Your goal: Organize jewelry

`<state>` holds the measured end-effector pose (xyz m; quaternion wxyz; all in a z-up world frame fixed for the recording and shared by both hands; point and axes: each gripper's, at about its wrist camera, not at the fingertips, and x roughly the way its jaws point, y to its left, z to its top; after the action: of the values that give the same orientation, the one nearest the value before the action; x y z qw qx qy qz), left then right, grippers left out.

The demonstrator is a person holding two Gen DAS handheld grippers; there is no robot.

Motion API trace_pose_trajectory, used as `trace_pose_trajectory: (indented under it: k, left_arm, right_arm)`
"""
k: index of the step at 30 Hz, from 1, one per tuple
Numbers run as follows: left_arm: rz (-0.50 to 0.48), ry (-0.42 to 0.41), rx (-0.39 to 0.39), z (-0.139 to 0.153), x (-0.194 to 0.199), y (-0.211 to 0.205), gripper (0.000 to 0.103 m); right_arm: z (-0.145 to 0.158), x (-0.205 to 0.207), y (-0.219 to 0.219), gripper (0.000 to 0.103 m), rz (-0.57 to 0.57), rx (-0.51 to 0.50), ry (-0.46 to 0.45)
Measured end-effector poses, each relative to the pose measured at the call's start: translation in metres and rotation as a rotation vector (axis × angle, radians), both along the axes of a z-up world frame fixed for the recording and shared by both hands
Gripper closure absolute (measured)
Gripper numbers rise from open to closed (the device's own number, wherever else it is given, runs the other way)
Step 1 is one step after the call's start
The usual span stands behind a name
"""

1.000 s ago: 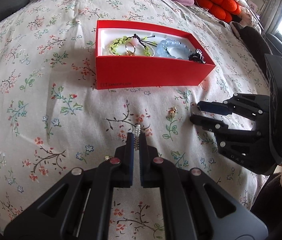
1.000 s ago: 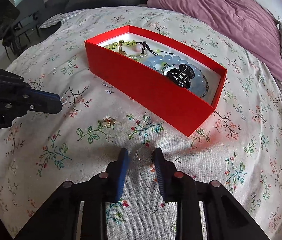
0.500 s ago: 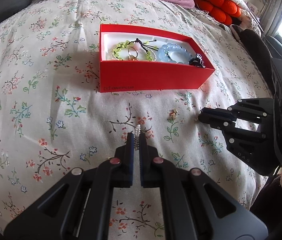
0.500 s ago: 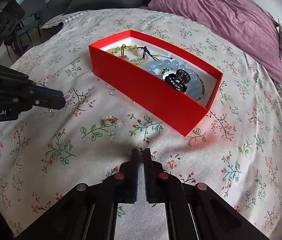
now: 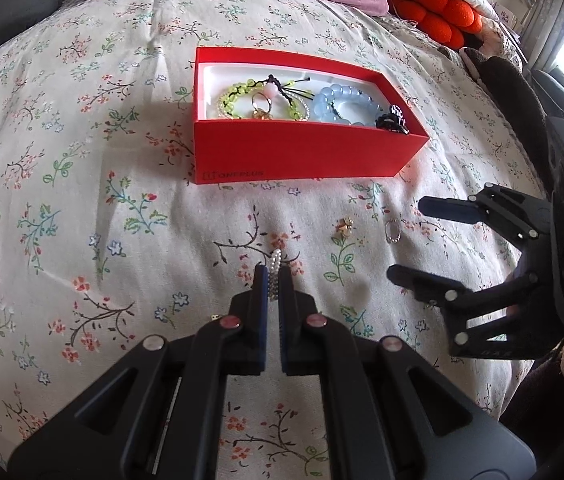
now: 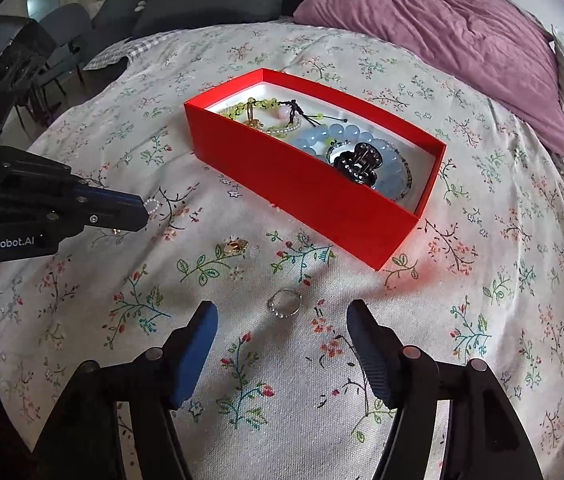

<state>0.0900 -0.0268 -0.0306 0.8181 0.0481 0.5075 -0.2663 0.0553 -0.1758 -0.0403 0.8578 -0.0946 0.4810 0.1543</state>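
My left tool (image 5: 273, 276) pinches a pearl ring (image 5: 275, 261); my right tool (image 6: 282, 320) is opening over a silver ring (image 6: 285, 302) lying on the bed (image 6: 482, 280).

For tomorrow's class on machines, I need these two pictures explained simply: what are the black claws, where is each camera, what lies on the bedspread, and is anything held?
The claws are hand-held grippers, one in each of a person's hands, each with a camera looking along its fingers. One picture is the left gripper's view, the other the right gripper's. On the floral bedspread sits a red box already holding bracelets, a ring and a black hair clip. Outside it lie a small gold piece and a silver ring. The left gripper is shut on a pearl ring. The right gripper's jaws are opening, with the silver ring lying loose just ahead of them.
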Motion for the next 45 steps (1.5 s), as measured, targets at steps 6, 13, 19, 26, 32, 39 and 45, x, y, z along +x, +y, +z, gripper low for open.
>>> trace_pose_trajectory:
  k: [6, 13, 19, 26, 32, 39, 45]
  left_arm:
    - [-0.003, 0.008, 0.008, -0.004, 0.0, -0.002, 0.098]
    - [-0.012, 0.01, 0.012, -0.005, -0.002, -0.002, 0.098]
    - [-0.006, 0.009, 0.007, -0.003, -0.001, 0.001, 0.098]
    - [0.002, 0.004, 0.004, -0.001, -0.001, 0.001, 0.098]
    - [0.009, -0.005, -0.013, 0.005, 0.002, 0.002, 0.098]
    - [0.037, -0.031, -0.073, 0.027, 0.01, 0.002, 0.098]
    - [0.055, -0.1, -0.083, 0.05, 0.024, -0.008, 0.098]
  right_arm:
    - [-0.016, 0.006, 0.006, 0.043, 0.005, -0.02, -0.002]
    - [-0.016, 0.007, 0.014, 0.084, 0.037, -0.022, -0.023]
    - [-0.014, 0.005, 0.017, 0.087, 0.034, -0.029, -0.031]
    - [-0.007, 0.0, 0.013, 0.087, 0.025, -0.03, -0.045]
    - [0.008, -0.004, 0.002, 0.087, 0.006, -0.005, -0.068]
    - [0.037, -0.004, -0.004, 0.087, -0.018, 0.041, -0.109]
    - [0.06, 0.009, -0.01, 0.087, -0.06, 0.072, -0.16]
